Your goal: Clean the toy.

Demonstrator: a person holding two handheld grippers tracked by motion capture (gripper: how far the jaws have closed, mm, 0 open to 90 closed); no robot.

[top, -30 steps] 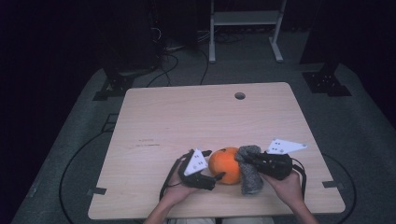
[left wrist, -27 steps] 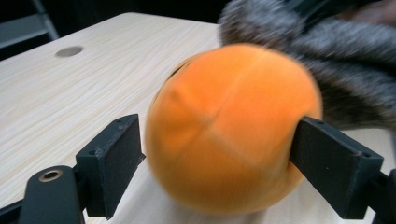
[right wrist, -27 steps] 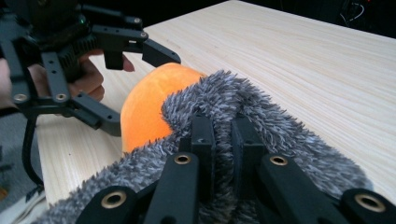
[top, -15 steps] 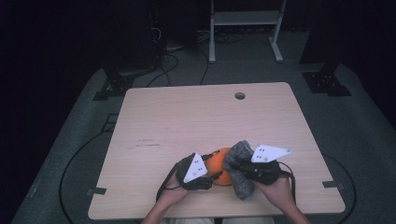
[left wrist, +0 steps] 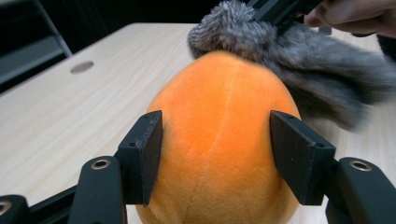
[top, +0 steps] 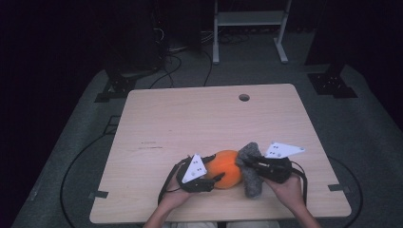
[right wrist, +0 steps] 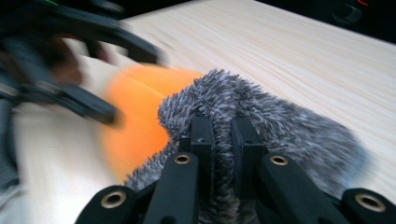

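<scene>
Your left gripper [top: 216, 178] has just closed onto the orange plush [top: 227, 167], steadying it; your right gripper [top: 243, 162] pinches the grey cloth [top: 251, 179], wiping it.

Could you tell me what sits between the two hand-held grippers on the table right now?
In the high view, an orange plush ball sits between the left hand-held gripper and the right one, which clamps a grey furry cloth.

**Three cameras, one shared corner of the table**

High view: fixed above, facing forward and down on the whole table [top: 190, 118]. Gripper views: very near, low along the black jaws. Shared by all three: orange plush ball [top: 226, 167] [left wrist: 224, 140] [right wrist: 135, 116] and grey furry cloth [top: 251, 171] [left wrist: 299, 60] [right wrist: 261, 116].
</scene>
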